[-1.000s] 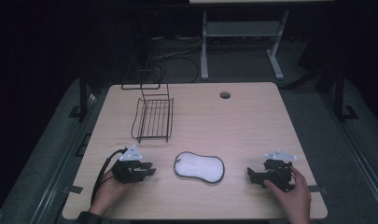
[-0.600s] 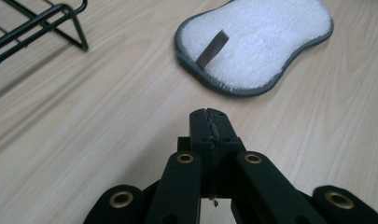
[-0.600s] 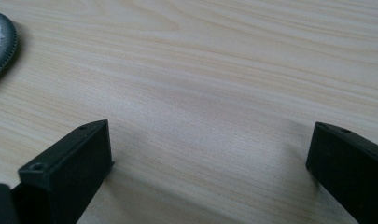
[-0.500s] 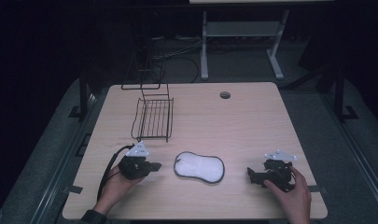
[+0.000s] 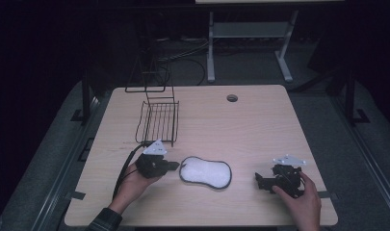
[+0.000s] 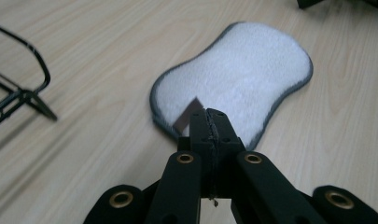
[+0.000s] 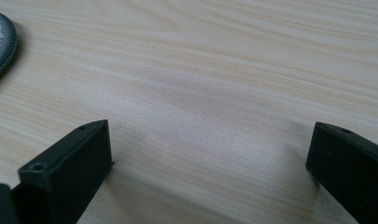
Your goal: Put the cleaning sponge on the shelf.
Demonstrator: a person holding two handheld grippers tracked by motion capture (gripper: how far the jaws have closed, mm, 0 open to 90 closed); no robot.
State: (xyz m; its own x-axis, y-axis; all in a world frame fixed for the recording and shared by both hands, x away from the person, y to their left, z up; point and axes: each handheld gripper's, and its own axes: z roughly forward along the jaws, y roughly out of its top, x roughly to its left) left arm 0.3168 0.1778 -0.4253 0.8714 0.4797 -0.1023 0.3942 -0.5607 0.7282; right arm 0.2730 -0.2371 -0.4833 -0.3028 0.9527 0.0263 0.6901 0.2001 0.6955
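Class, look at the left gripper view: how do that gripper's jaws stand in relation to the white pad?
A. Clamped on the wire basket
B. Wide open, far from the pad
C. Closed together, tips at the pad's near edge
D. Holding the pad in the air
C: the left gripper has its jaws pressed together, tips at the near edge of the white pad, which lies flat on the table.

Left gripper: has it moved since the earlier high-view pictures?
Yes. The left gripper has shifted right along the table, closing in on the white pad, jaws shut.
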